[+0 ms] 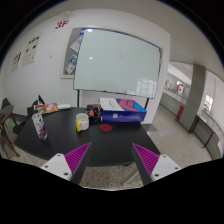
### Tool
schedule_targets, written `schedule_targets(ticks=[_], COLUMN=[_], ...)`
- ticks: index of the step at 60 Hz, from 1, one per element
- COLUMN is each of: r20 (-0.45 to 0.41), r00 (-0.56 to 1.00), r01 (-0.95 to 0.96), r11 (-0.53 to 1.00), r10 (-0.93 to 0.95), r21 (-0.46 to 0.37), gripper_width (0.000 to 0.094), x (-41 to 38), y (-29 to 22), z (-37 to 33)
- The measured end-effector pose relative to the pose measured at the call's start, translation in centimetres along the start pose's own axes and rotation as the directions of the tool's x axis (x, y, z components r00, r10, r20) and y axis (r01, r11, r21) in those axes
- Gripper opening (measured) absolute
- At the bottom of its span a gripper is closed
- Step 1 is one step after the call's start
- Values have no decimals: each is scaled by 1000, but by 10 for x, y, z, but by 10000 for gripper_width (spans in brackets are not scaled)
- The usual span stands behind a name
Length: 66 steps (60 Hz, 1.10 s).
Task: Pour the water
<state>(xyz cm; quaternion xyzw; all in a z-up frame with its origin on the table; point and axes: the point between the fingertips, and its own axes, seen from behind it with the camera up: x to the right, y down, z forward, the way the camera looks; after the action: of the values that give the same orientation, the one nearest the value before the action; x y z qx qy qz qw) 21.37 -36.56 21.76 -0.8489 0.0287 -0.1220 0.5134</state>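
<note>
My gripper (112, 160) is open and empty, its two magenta pads (78, 155) wide apart. It hovers above the near edge of a dark table (100, 145). On the table beyond the left finger stands a clear plastic bottle (40, 126) with a dark cap. To its right stands a yellow cup (82, 122). A small red object (107, 128) lies on the table just right of the cup. All of these are well ahead of the fingers.
A box with blue and pink print (122, 109) sits on the far side of the table. A whiteboard (115, 62) hangs on the back wall. A chair (10, 120) stands at the left. Speckled floor (112, 176) shows below, between the fingers.
</note>
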Motion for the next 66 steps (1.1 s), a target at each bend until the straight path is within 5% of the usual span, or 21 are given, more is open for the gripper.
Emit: schedule_targets(ticks=[32,51,66], r20=[10,181,292], r00=[1000,983,950], r01=[18,-23,-127], r11=[1000,999,991], r10=[-18,28,107], r21=[-1,-26,50], gripper_width=[843,839,842], x=[-58,-238,-375], y=[21,77,42], z=[-5,9,86])
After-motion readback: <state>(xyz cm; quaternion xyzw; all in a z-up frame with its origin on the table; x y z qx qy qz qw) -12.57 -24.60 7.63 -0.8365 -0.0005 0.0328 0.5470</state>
